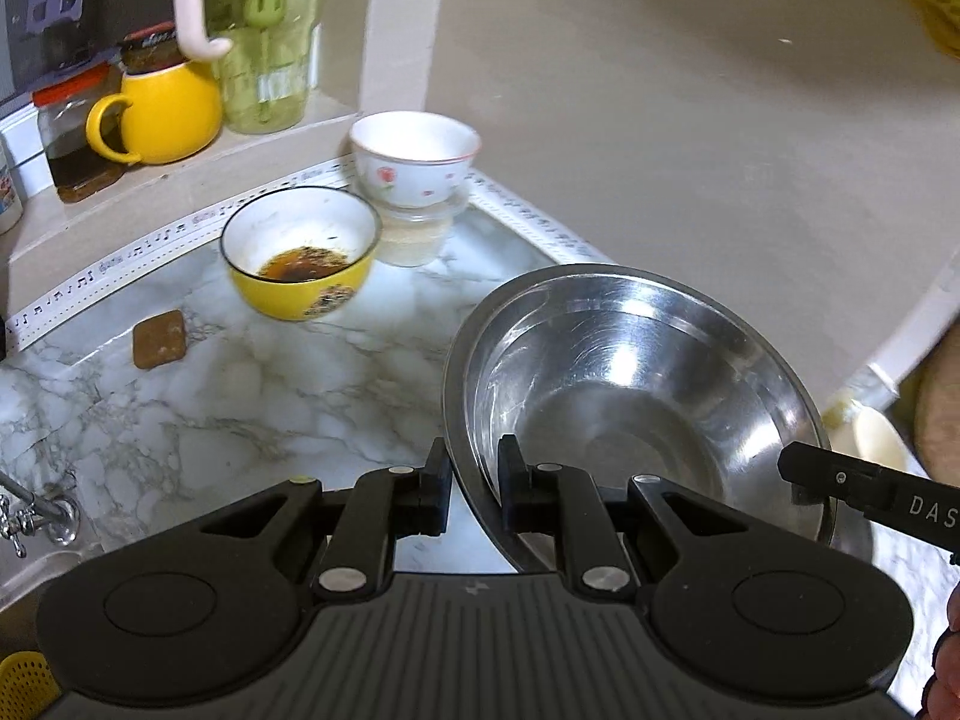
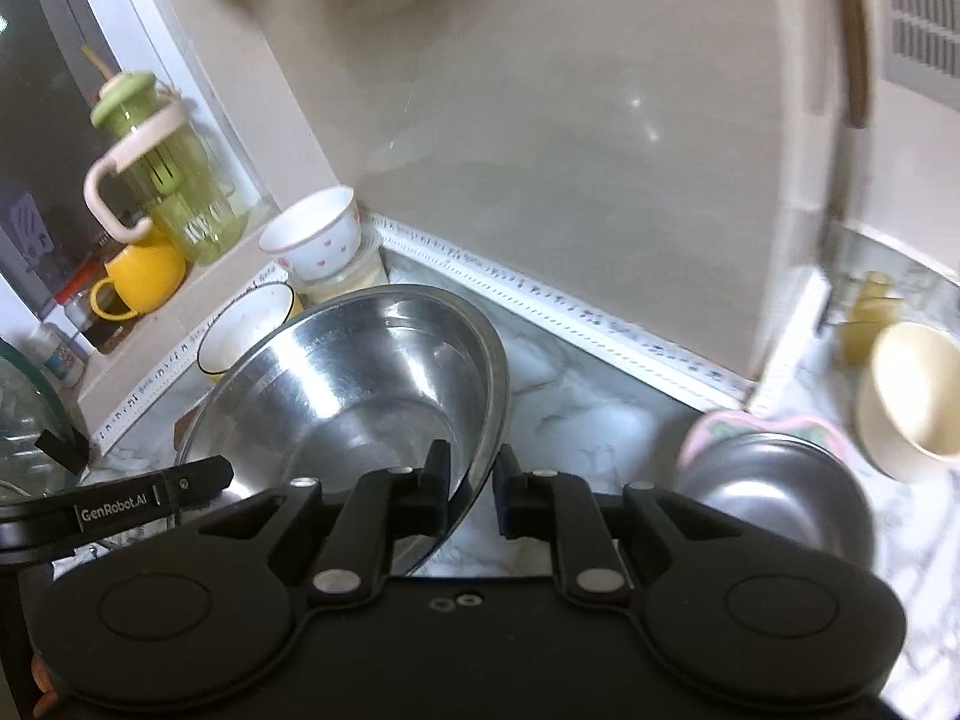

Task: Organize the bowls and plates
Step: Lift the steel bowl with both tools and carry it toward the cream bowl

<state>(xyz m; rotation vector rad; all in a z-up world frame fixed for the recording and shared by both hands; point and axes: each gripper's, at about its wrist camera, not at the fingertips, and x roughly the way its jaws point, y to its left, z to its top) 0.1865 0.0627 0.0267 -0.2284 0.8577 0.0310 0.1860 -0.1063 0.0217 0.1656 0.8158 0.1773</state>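
Note:
A large steel bowl (image 1: 636,384) is held tilted above the marble counter by both grippers. My left gripper (image 1: 474,495) is shut on its left rim. My right gripper (image 2: 471,495) is shut on its right rim; the bowl fills the middle of the right wrist view (image 2: 354,384). A yellow bowl with brown sauce (image 1: 300,252) stands behind on the counter. A white flowered bowl (image 1: 414,159) sits on a clear container near the corner. A smaller steel bowl (image 2: 774,492) rests on a pink plate (image 2: 720,429) at the right, beside a cream bowl (image 2: 912,396).
A window ledge holds a yellow mug (image 1: 162,111), a green jug (image 1: 264,42) and jars. A brown square piece (image 1: 159,339) lies on the marble counter (image 1: 240,396). A tap (image 1: 36,516) is at the left. The beige wall (image 1: 660,90) closes the corner.

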